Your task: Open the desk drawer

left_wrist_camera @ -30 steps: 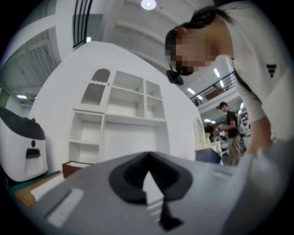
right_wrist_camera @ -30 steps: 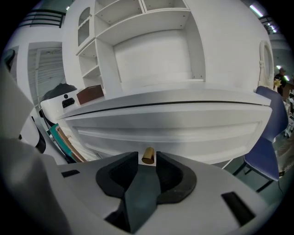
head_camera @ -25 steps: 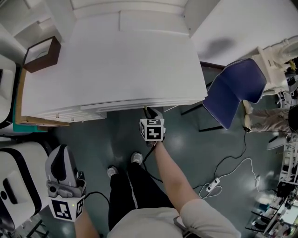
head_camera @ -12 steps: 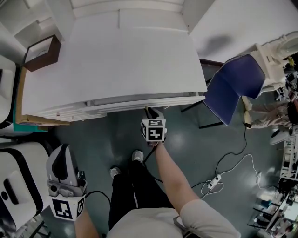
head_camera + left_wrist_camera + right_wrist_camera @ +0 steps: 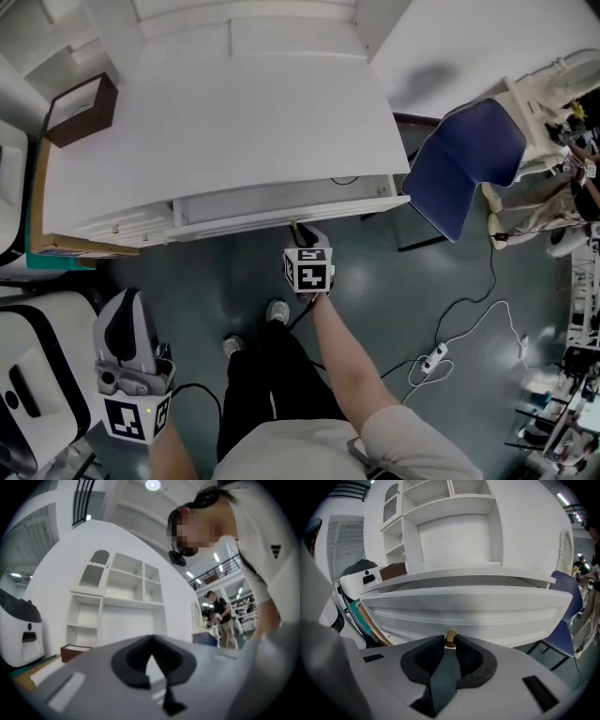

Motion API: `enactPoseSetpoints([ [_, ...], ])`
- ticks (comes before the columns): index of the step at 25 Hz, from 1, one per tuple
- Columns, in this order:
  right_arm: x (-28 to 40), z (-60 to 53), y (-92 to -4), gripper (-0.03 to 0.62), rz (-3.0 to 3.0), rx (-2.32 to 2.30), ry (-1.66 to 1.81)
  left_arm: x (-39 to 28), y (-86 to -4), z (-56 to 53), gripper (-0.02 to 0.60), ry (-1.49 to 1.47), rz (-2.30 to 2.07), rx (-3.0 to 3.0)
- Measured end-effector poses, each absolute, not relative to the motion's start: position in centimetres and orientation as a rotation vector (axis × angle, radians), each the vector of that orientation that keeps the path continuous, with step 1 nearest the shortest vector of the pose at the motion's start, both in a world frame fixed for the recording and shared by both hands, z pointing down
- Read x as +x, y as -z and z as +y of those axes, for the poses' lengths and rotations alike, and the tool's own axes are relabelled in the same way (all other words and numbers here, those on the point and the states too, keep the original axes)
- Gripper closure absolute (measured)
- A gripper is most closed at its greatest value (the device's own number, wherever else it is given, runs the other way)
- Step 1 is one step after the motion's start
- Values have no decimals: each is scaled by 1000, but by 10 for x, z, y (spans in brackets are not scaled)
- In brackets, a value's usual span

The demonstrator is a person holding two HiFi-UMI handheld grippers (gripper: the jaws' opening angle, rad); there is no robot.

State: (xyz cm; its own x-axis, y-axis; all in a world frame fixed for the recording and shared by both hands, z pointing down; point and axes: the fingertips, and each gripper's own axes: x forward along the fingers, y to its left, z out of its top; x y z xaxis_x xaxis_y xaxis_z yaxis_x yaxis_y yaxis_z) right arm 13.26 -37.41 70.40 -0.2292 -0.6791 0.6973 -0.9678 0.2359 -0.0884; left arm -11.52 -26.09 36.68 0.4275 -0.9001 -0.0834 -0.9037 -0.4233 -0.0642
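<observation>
Where the drawer (image 5: 281, 201) is: part way out of the white table's (image 5: 234, 112) near edge, toward its right side, its inside showing.
Right tool (image 5: 297, 228): clamped on the small brass knob (image 5: 450, 638) on the drawer front, angled downward.
Left tool (image 5: 151, 638): jaws together, nothing between them, near left, well apart from the table.

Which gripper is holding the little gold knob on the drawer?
The right hand-held gripper: its jaws pinch the brass knob on the drawer front. The left hand-held gripper hangs away from the desk, holding nothing.
</observation>
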Motion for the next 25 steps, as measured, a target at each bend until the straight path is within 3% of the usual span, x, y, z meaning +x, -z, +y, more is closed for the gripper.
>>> enactPoseSetpoints([
  [25,140,-304,-703,516,-1958,1532,-726,-118,-354,-229,575,-77,1526,-2605],
])
